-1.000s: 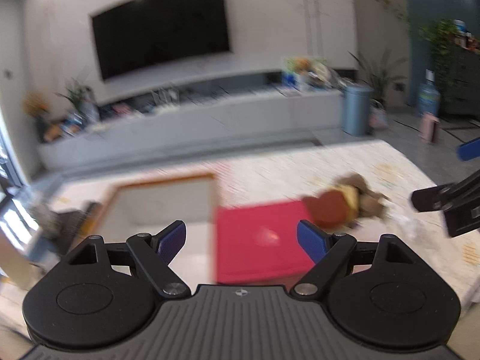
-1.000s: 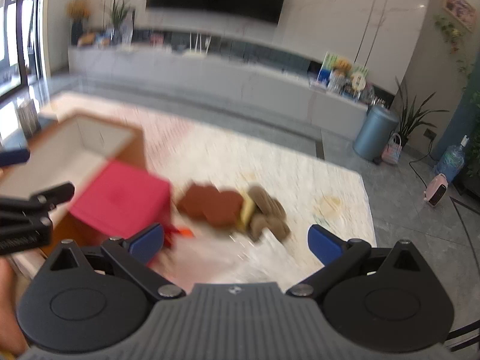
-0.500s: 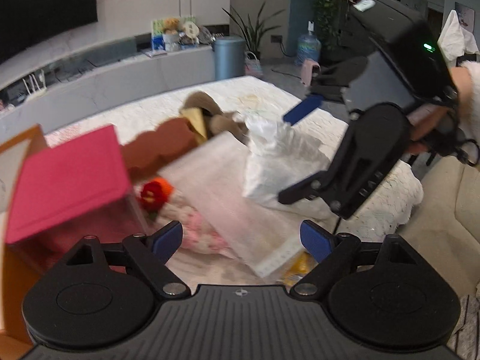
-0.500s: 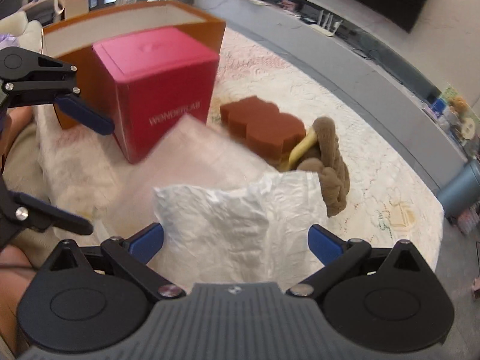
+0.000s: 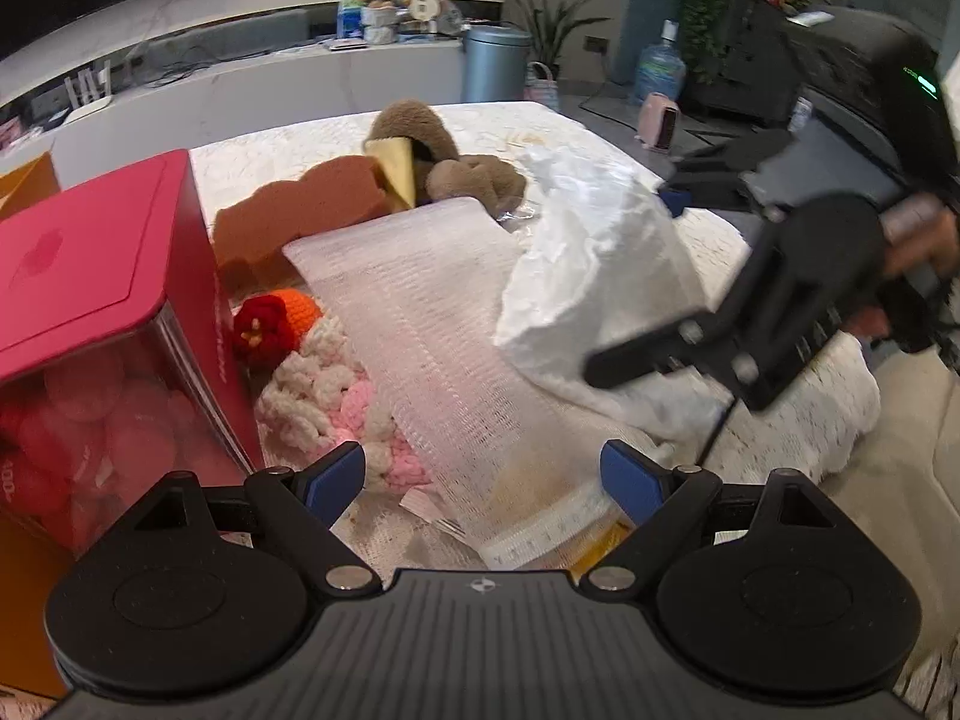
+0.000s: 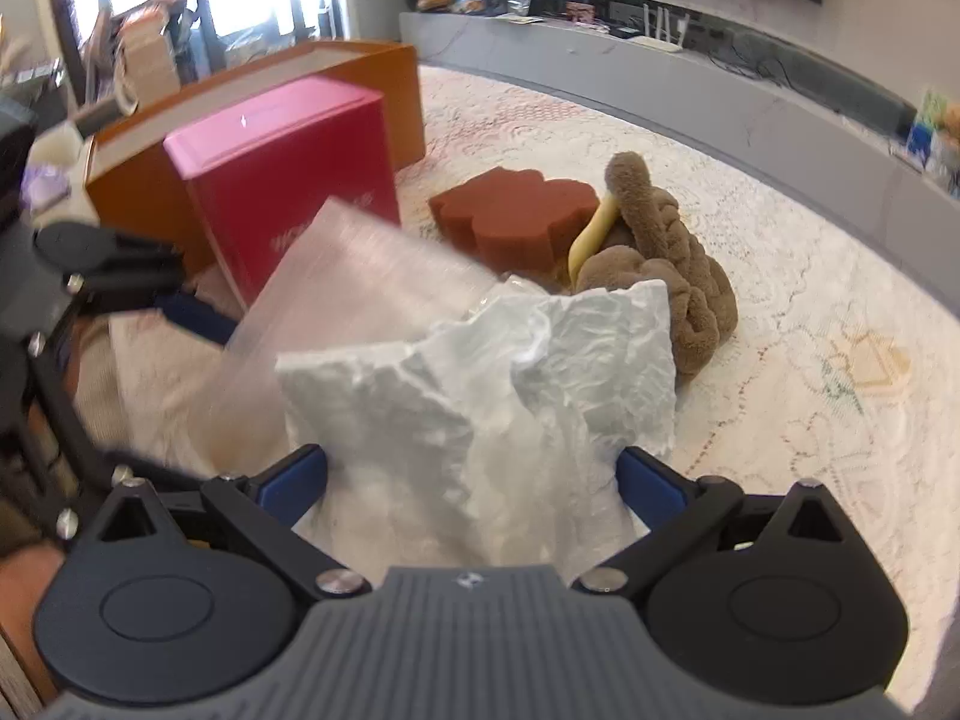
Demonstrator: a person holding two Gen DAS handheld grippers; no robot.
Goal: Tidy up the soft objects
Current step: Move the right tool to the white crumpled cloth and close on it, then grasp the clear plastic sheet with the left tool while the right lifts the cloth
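Observation:
A crumpled white soft bag (image 6: 480, 420) lies between the open fingers of my right gripper (image 6: 474, 480); it also shows in the left wrist view (image 5: 600, 276). A white mesh pouch (image 5: 432, 348) lies between the open fingers of my left gripper (image 5: 483, 480). Beside it are a pink and cream knitted piece (image 5: 336, 402), a red and orange knitted toy (image 5: 270, 318), a brown sponge (image 5: 300, 216), a yellow piece (image 5: 393, 171) and a brown braided plush (image 6: 666, 264).
A red box (image 5: 90, 276) stands at the left against an orange box (image 6: 240, 114). All rest on a white lace cloth (image 6: 810, 312). The right gripper's body (image 5: 810, 276) is at the right of the left wrist view.
Both grippers have dropped from looking at the room to close over the pile. The white bag now sits between the right fingers and the mesh pouch between the left fingers.

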